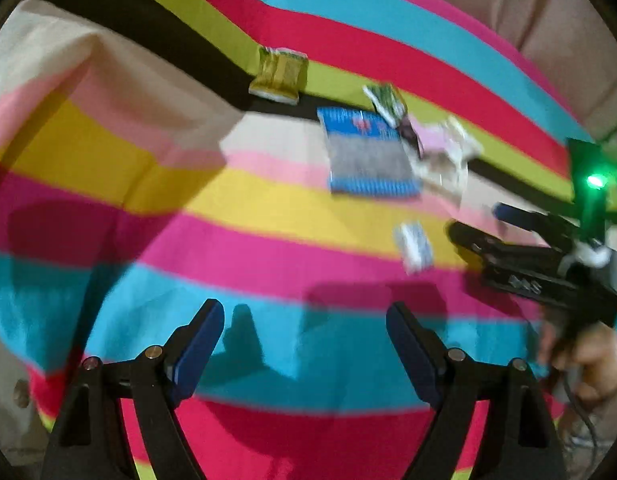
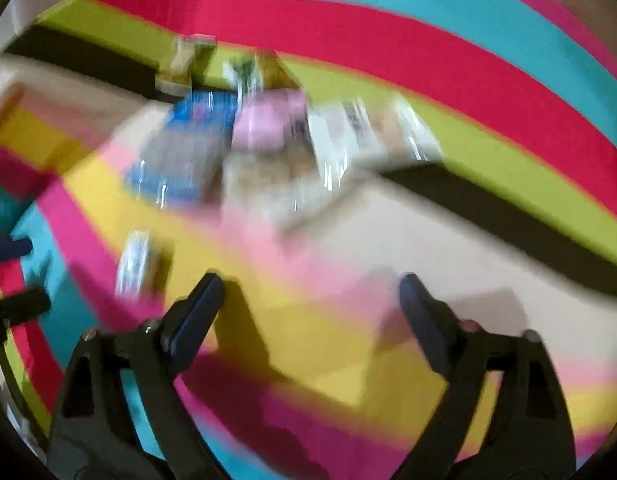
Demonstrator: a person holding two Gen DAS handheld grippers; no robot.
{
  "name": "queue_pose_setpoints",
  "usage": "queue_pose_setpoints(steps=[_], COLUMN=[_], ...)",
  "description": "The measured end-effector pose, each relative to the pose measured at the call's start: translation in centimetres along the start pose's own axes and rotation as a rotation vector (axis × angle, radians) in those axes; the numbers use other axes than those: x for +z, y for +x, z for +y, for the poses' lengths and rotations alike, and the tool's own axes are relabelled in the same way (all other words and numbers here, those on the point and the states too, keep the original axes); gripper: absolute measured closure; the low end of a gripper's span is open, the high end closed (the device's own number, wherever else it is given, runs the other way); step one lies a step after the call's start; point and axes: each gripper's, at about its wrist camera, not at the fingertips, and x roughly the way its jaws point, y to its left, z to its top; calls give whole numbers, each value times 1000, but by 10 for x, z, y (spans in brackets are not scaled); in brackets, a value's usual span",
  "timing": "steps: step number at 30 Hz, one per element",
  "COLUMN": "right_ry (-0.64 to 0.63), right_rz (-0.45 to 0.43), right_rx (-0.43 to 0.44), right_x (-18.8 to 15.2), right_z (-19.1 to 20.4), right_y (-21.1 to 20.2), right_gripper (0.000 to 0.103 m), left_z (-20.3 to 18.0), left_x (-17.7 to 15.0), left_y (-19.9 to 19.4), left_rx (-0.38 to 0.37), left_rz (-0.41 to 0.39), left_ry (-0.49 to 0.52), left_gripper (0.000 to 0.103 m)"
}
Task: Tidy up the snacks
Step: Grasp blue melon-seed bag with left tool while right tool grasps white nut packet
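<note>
Several blurred snack packets (image 2: 268,136), apparently overlapping, labels unreadable, on striped cloth (image 2: 468,60).

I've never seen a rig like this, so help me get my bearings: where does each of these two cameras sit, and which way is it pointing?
Left wrist view: sits on the left gripper, looking down along its open, empty jaws at the striped cloth; the right gripper and a hand show at right.
Right wrist view: sits on the right gripper, jaws open and empty, looking down at the snack packets; badly blurred.
Shared: the blue packet, the small white packet, the cloth.
</note>
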Motion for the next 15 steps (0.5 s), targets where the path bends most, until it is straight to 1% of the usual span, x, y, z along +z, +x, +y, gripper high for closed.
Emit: queue_pose_setpoints(steps=[2, 5, 6, 7, 8, 9, 11, 12, 13, 15], right_ry=[-8, -34, -64, -90, -105, -122, -159, -143, -121, -54], right_rz=[6, -21, -42, -60, -78, -82, -118, -120, -123, -115], right_rx=[-3, 25, 40, 50, 64, 42, 12, 10, 3, -27], right_x=[26, 44, 46, 45, 44, 41, 26, 15, 7, -11], right_z=[-5, 0, 5, 8, 11, 13, 15, 11, 8, -5], right_y=[18, 31, 33, 31, 26, 21, 7, -2, -9, -25], right_gripper=[10, 9, 10, 27, 41, 42, 54, 57, 59, 60], left_z=[-5, -15, -19, -22, -24, -27, -35, -39, -44, -56], left_x=[14, 34, 41, 47, 51, 55, 65, 70, 75, 89], left_y=[9, 24, 29, 33, 35, 36, 42, 46, 51, 67], left_rx=[-10, -19, -22, -23, -26, -31, -31, -22, -7, 60], left_rz=[-7, -8, -6, -9, -14, -21, -31, -35, -41, -46], left_ry=[-2, 1, -4, -9, -16, -19, -15, -11, -7, -1], left_gripper=[19, 19, 19, 19, 19, 19, 19, 19, 19, 19])
